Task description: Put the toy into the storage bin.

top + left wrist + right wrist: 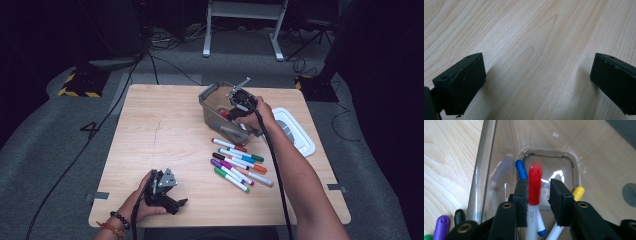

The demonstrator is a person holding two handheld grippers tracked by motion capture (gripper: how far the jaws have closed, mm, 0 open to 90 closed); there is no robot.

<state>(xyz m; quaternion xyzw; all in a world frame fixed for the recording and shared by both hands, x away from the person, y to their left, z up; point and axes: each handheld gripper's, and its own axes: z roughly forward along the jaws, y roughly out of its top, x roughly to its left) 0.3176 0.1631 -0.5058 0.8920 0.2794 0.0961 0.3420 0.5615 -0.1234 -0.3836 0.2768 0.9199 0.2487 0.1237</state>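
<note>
1. Between the right gripper's [538, 195] parted jaws, a blurred red-capped marker [534, 185] touches one pad, clear of the other.
2. Around it, the clear bin [480, 177] holds blue-capped [521, 169] and yellow-capped markers [578, 192].
3. Left gripper [537, 80] gapes over bare table [529, 37].

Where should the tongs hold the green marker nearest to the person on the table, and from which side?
I would grip the green marker at the middle of its white barrel, from above, tongs across its length. It lies flat, with the purple marker close on its far side, leaving no room sideways.
</note>
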